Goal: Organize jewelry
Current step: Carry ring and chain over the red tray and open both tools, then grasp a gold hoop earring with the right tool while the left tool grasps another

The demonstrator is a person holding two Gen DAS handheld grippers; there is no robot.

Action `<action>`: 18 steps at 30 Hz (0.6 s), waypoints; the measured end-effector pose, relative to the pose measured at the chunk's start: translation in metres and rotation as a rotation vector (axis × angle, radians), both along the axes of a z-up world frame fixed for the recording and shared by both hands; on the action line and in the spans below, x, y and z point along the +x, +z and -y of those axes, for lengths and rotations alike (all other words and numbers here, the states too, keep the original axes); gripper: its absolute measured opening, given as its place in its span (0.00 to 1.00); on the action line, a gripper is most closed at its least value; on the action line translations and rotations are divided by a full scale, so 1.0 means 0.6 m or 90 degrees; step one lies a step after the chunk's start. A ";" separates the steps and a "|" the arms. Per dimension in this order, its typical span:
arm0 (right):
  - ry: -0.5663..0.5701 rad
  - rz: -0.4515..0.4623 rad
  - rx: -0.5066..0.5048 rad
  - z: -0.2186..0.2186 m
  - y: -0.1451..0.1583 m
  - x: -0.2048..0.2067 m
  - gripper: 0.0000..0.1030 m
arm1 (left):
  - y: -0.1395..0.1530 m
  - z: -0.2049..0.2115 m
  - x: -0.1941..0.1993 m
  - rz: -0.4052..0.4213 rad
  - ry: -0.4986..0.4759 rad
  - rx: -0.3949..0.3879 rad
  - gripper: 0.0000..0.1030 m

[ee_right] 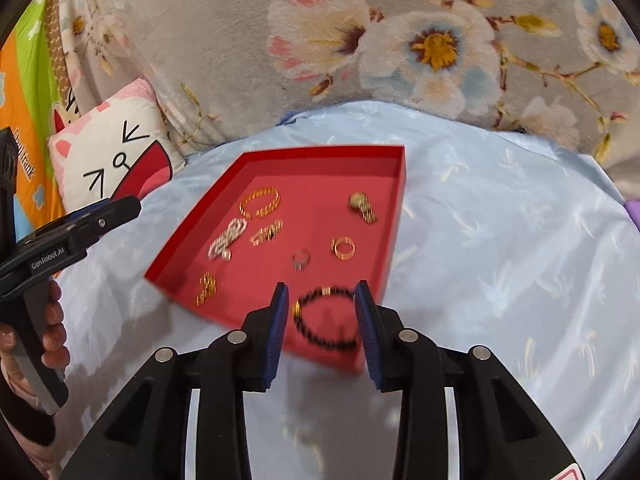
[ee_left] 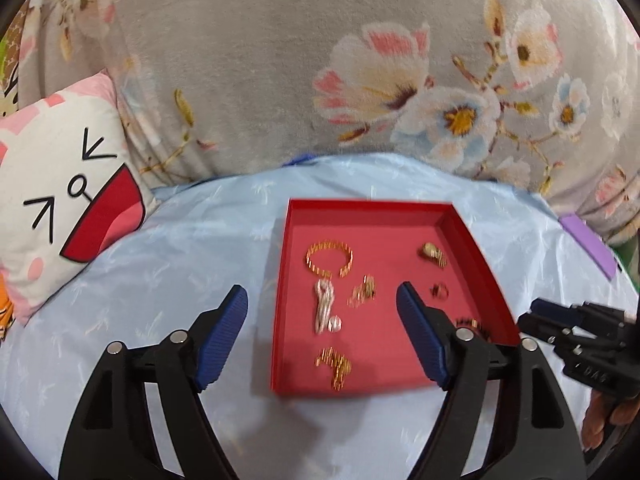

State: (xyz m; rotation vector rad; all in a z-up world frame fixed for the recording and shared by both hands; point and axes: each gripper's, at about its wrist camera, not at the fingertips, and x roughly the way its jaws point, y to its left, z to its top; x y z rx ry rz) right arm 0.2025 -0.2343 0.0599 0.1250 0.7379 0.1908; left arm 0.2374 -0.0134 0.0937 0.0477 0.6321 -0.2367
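Right wrist view shows the right gripper [ee_right: 322,322] half-open, empty, over the beaded bracelet [ee_right: 325,318] at the red tray's [ee_right: 320,152] six o'clock (left gripper [ee_left: 322,334] wide, empty); next, probably withdraw.

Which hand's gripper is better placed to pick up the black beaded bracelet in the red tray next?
Right, probably. The right gripper has open jaws either side of the black beaded bracelet at the red tray's near corner. The left gripper, also open, faces other jewelry further left.

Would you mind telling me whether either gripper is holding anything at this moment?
Neither: the left gripper stands open over the red tray, and the right gripper is open around the black bracelet without pressing it.
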 end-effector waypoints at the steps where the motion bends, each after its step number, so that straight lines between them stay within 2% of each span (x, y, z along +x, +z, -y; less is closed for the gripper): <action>1: 0.001 -0.002 -0.003 -0.002 -0.005 -0.015 0.34 | -0.009 -0.002 -0.013 -0.004 0.002 0.010 0.73; 5: 0.008 -0.017 0.001 -0.016 -0.031 -0.065 0.39 | -0.044 -0.005 -0.066 -0.022 0.004 0.028 0.73; 9: 0.034 -0.037 -0.001 -0.047 -0.058 -0.102 0.41 | -0.083 -0.013 -0.112 -0.064 -0.006 0.011 0.76; 12: 0.049 -0.047 -0.017 -0.074 -0.077 -0.115 0.41 | -0.110 -0.015 -0.146 -0.077 -0.013 0.018 0.80; 18: 0.063 -0.057 -0.038 -0.107 -0.101 -0.122 0.41 | -0.139 -0.016 -0.206 -0.089 -0.035 0.029 0.80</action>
